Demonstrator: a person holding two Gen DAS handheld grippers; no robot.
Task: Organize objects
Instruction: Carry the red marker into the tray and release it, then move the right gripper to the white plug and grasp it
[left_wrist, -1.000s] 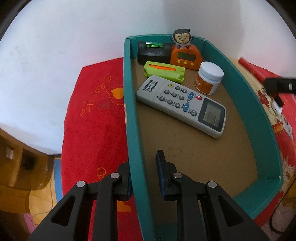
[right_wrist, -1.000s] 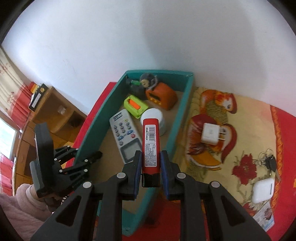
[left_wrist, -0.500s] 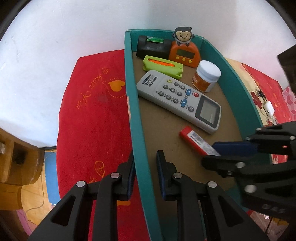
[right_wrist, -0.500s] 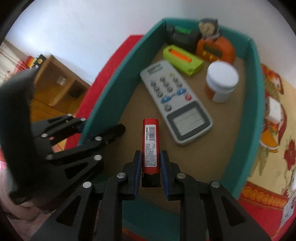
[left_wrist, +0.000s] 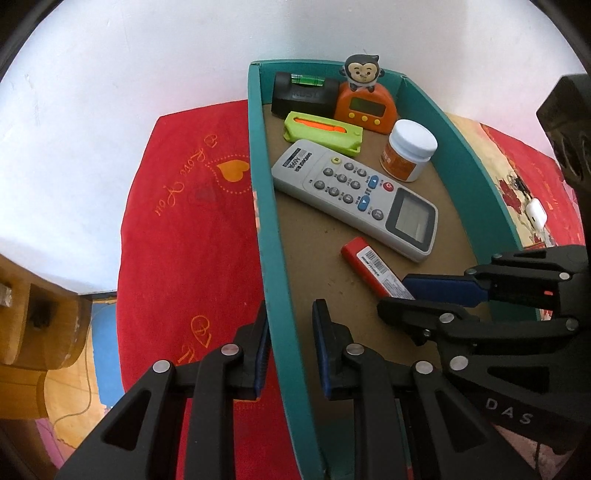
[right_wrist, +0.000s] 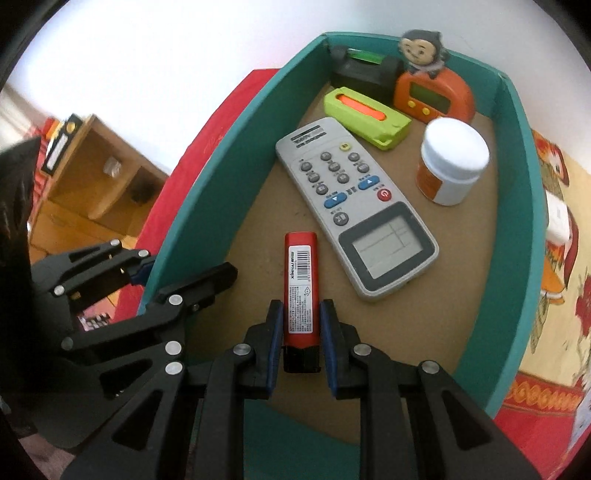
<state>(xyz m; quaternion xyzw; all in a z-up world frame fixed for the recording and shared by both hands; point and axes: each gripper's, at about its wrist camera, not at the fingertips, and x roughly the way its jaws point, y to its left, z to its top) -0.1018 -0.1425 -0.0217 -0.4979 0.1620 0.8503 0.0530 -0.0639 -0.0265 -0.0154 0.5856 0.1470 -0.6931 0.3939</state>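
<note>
The right gripper's black body (left_wrist: 517, 402), just right of the left fingers (left_wrist: 325, 354), carries the white letters "DAS". Ahead of those fingers, on the left of the box wall, the red cloth (left_wrist: 184, 229) bears gold script reading "Love You" beside a heart, seen upside down. The red stick (right_wrist: 301, 291) between the right fingers (right_wrist: 330, 347) has a white label with a barcode and small print too blurred to read. Beyond it, the grey remote (right_wrist: 351, 206) shows a header line and button captions, illegible. The black level (left_wrist: 304, 96) at the far end has a raised word, unclear.
</note>
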